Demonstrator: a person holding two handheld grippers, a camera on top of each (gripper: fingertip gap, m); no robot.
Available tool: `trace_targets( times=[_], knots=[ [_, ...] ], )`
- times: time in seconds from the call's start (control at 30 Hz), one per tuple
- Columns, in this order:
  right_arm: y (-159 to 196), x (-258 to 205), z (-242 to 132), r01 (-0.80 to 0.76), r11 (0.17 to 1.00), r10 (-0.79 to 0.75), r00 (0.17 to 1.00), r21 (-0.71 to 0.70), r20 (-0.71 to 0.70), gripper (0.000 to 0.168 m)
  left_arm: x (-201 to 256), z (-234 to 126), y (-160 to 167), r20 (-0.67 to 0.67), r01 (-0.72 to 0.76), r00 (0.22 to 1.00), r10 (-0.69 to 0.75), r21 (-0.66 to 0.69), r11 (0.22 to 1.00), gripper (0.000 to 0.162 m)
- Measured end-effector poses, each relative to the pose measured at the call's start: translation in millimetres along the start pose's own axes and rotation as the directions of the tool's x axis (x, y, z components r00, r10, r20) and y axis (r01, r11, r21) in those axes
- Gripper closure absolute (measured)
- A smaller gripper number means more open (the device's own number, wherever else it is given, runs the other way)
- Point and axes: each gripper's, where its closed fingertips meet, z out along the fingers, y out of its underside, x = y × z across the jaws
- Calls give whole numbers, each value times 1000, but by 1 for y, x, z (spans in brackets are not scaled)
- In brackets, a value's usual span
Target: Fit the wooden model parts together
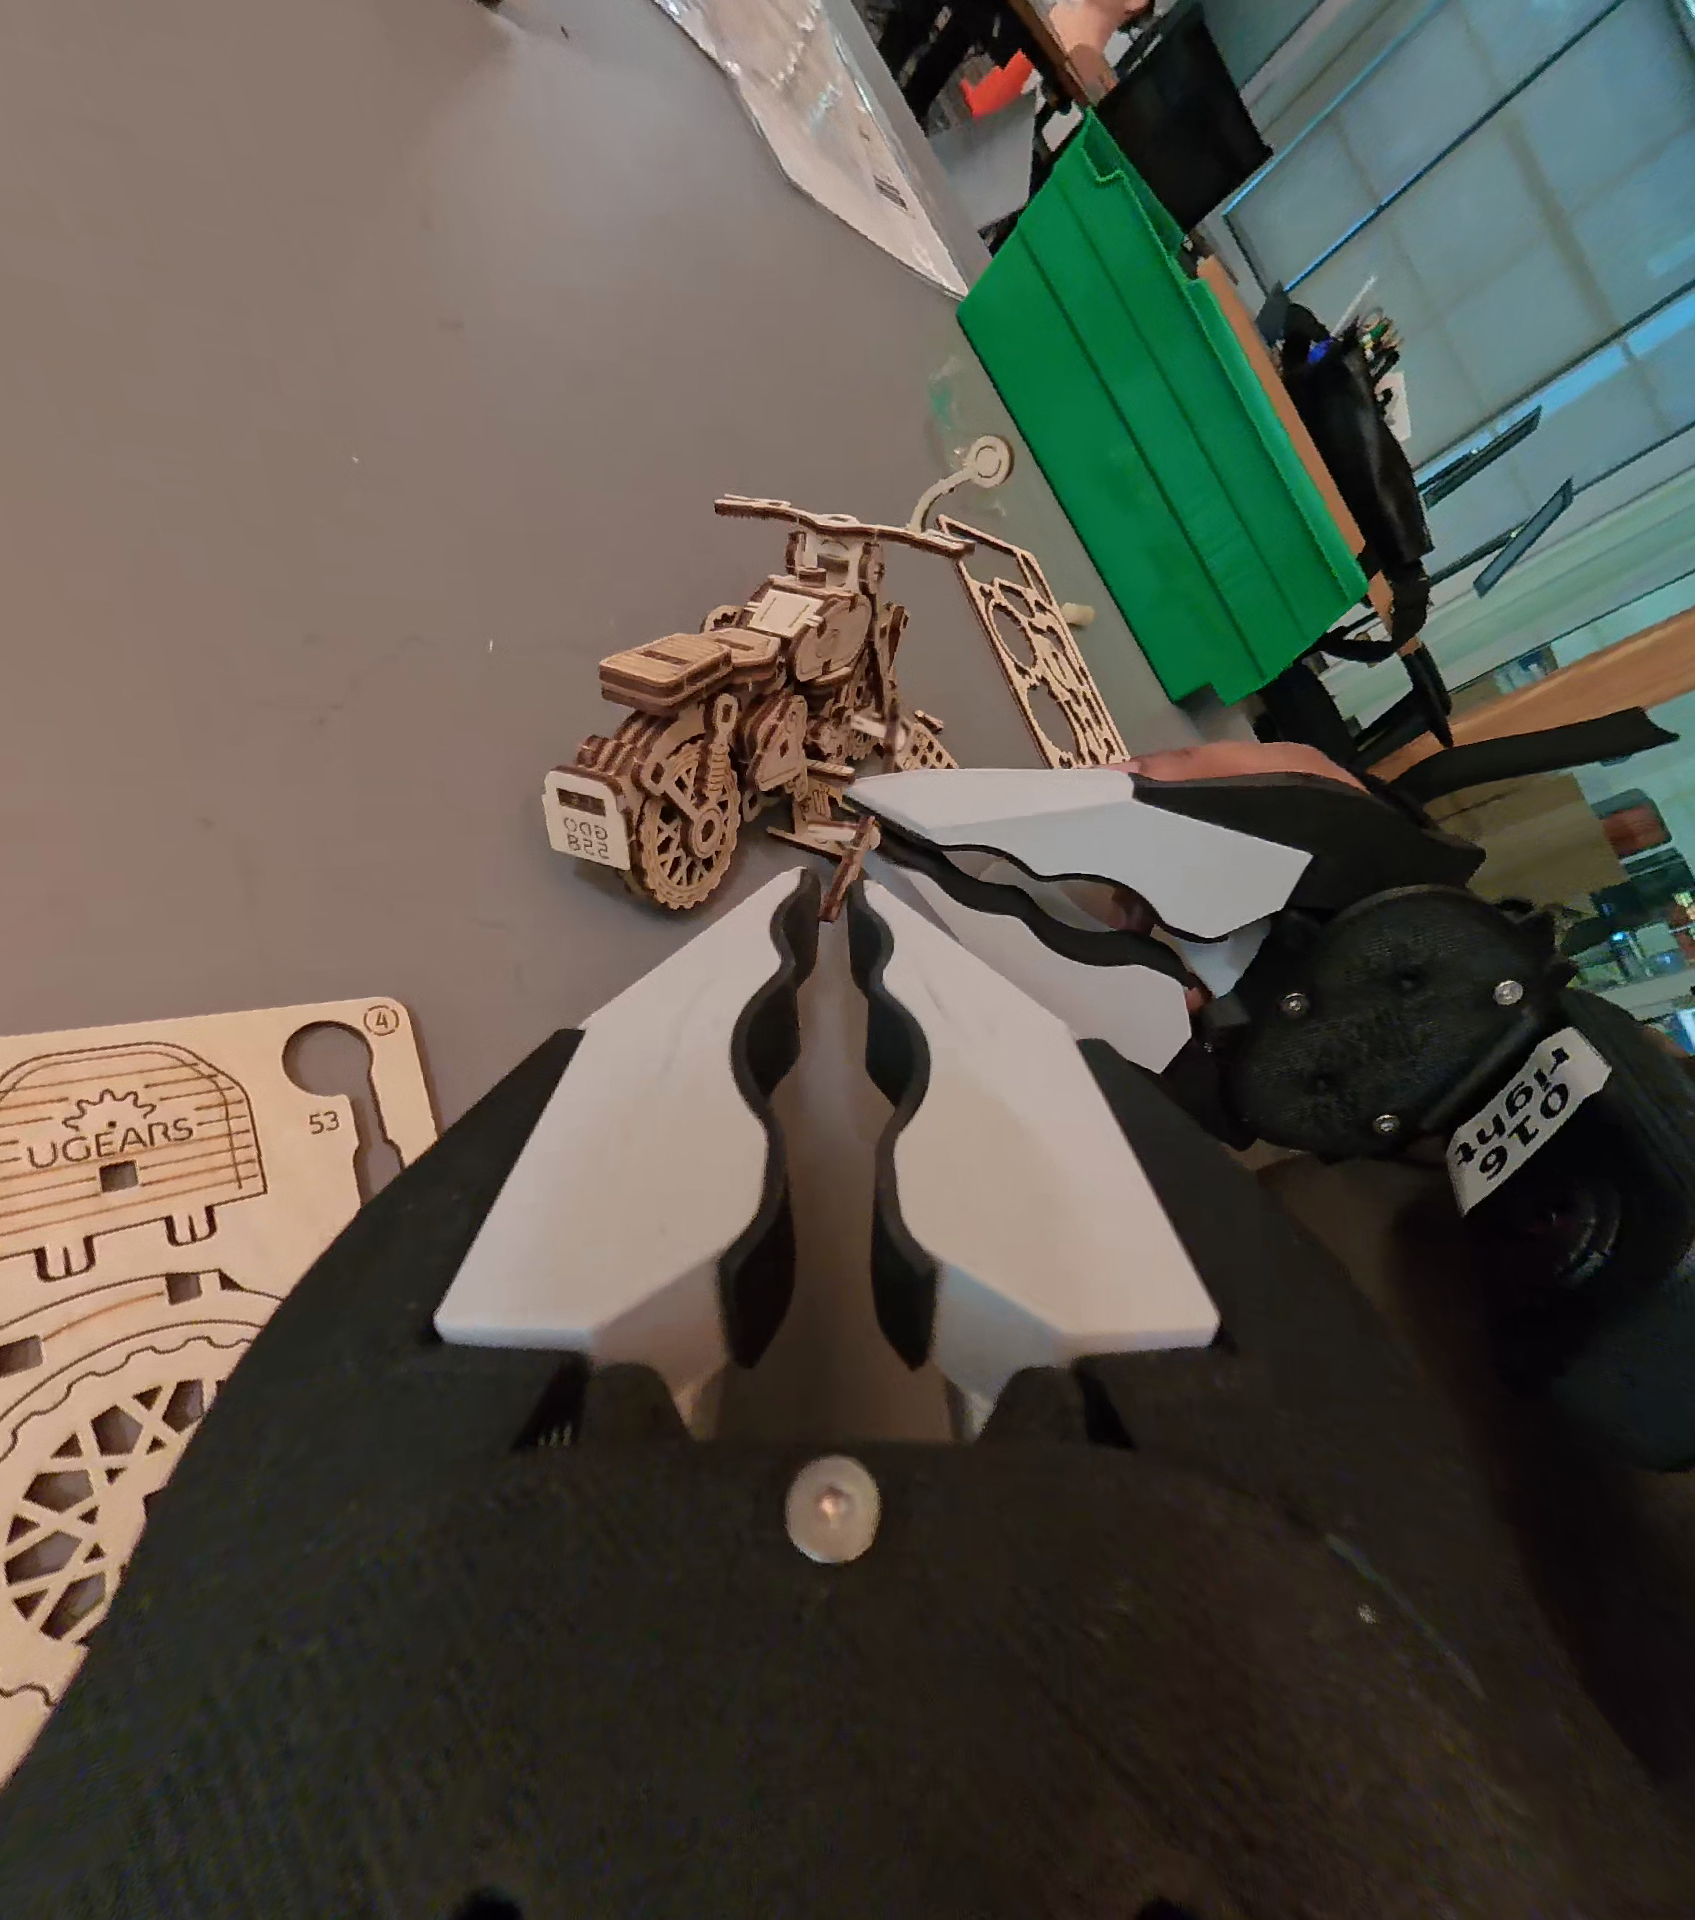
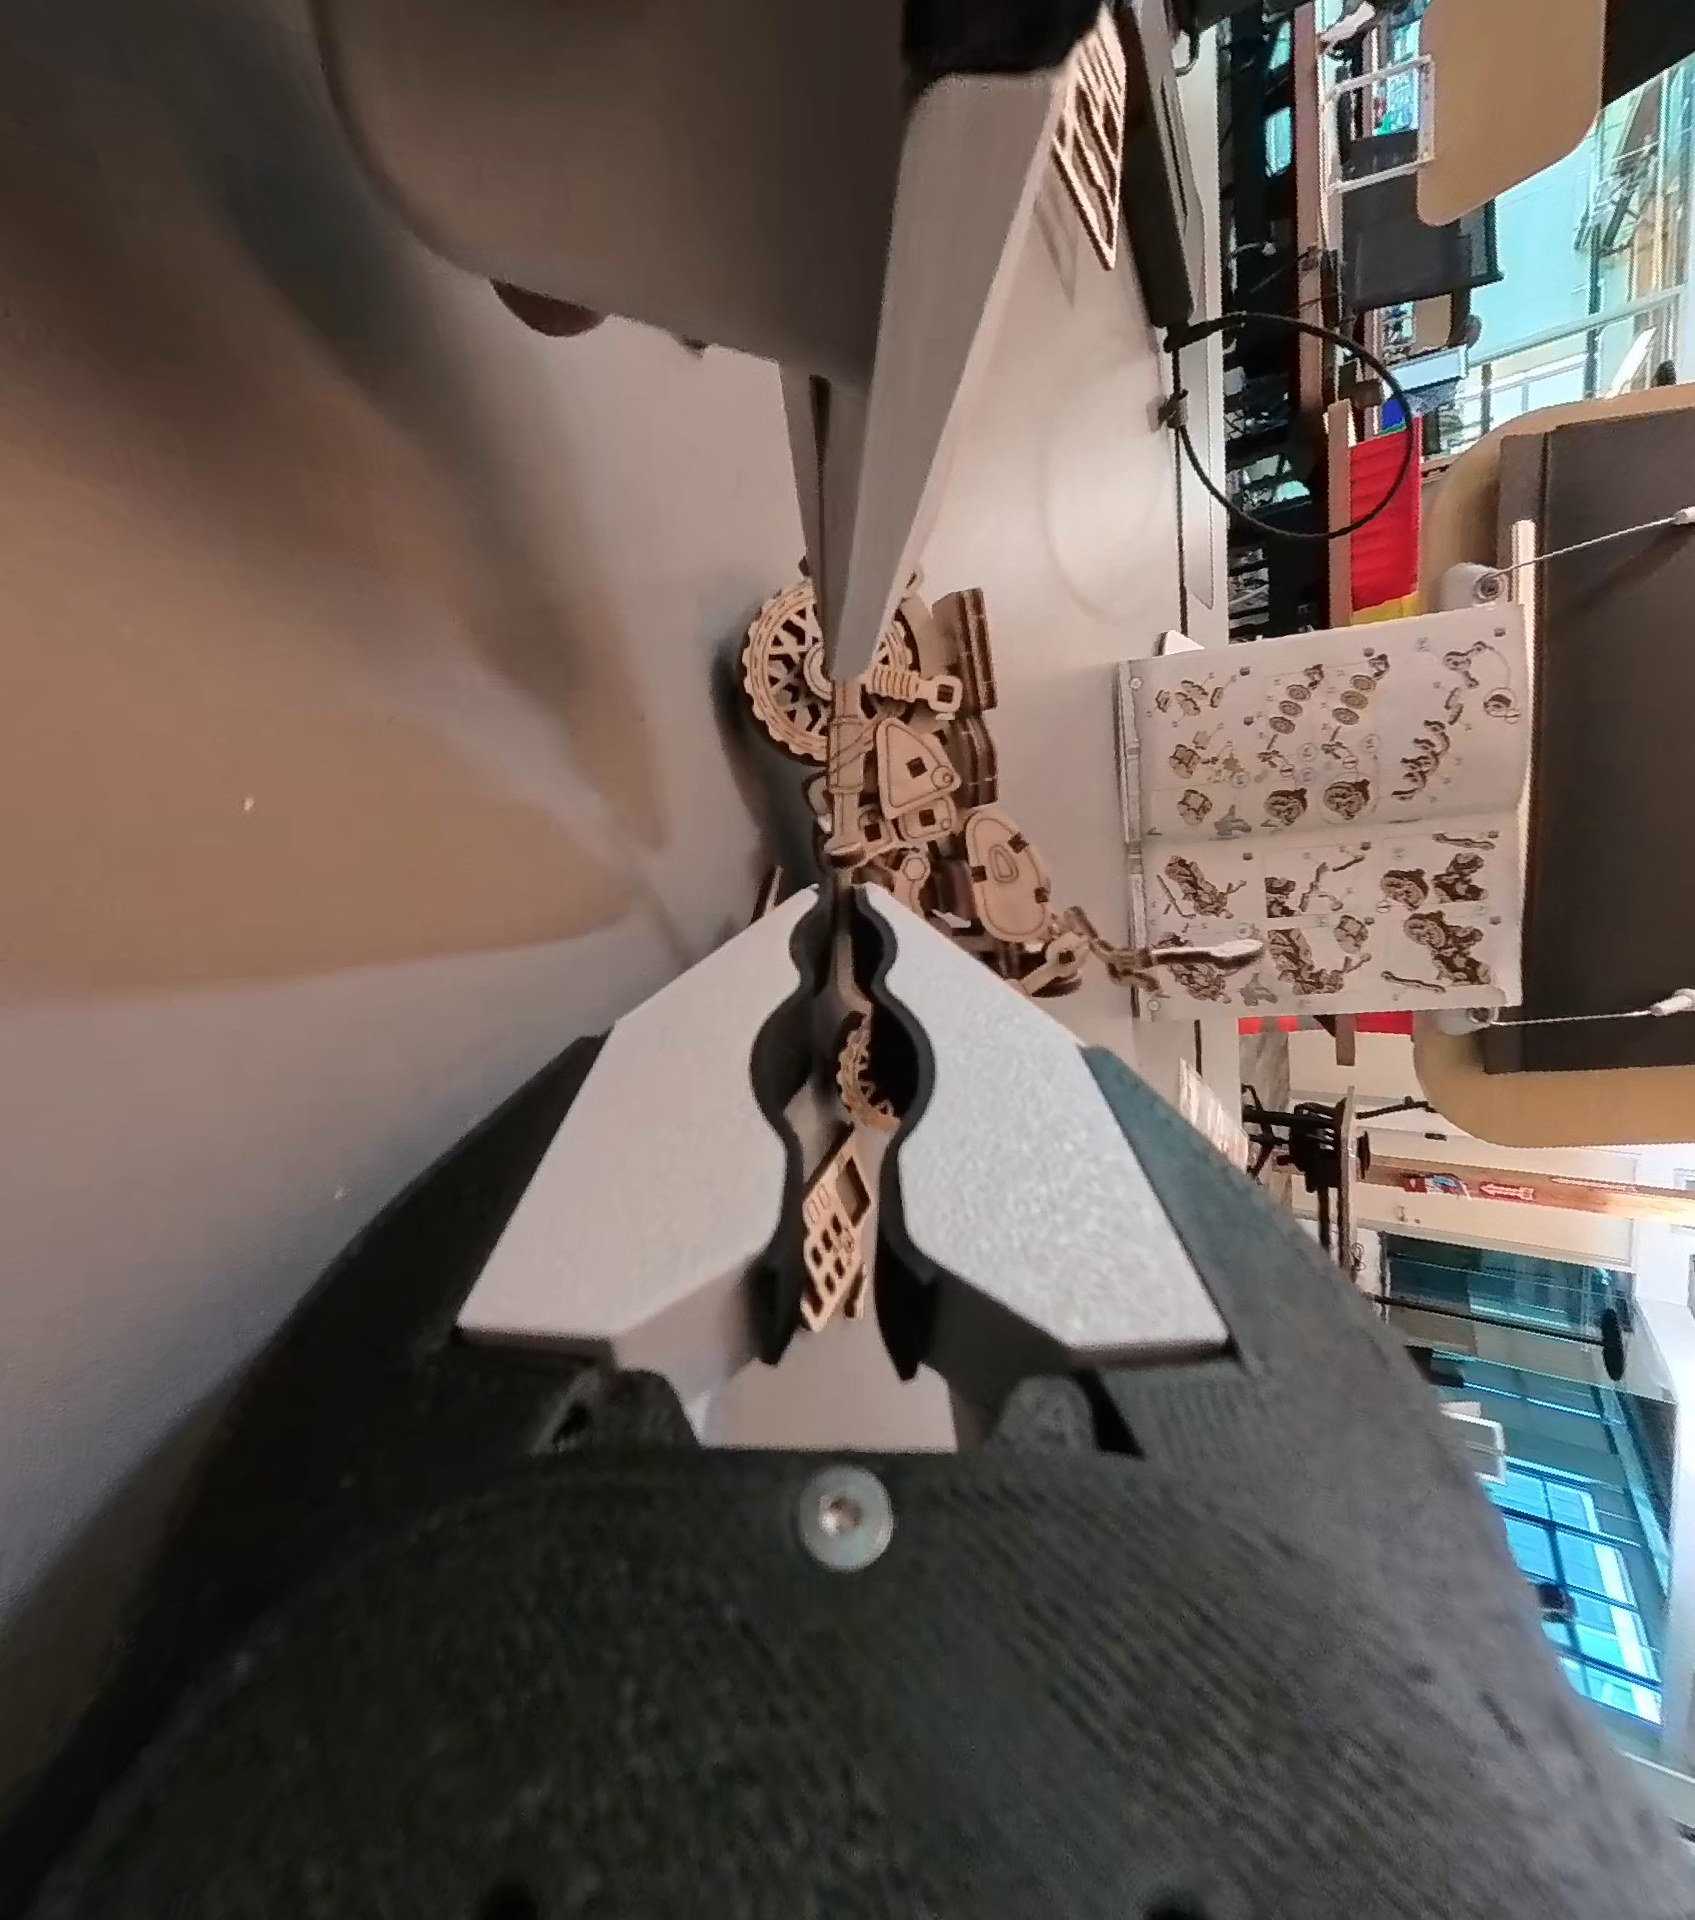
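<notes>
A: Start with the green bin (image 1: 1149,436). It sits at the bench (image 1: 251,468) edge beyond the bike, tipped so only its outer wall shows. Contents, I cannot tell.

B: And the bike (image 1: 749,717) itself?

A: Pale laser-cut wood with dark burnt edges, standing upright on the grey bench. Spoked, toothed rear wheel, slatted seat, wide handlebars, a plate at the tail.

B: Left gripper (image 1: 827,904)?

A: Just beside the bike's rear wheel, jaws nearly closed with only a narrow gap. A thin wooden stick (image 1: 845,868) stands at the tips; whether it is pinched, I cannot tell.

B: The right gripper (image 1: 874,821)?

A: Comes in from the bike's other side, jaws pressed close at the tips, right against the bike's lower frame by that stick. In its own view the tips (image 2: 838,914) meet on a thin edge at the bike's (image 2: 905,790) underside, but what they clamp I cannot make out.

B: Anything else around?

A: A parts sheet (image 1: 95,1247) lies near the bike's tail. A cut-out fret (image 1: 1040,644) lies between bike and bin. A manual (image 2: 1321,810) stands open beyond the bike.
</notes>
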Motion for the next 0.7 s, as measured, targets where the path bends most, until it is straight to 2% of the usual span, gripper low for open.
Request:
trace_targets(
  times=[0.7],
  knots=[
    [5,2,-6,5,1000,-5,1000,-1,-9,164,-4,-3,-6,-50,79,996,-78,26,997,161]
  ],
)
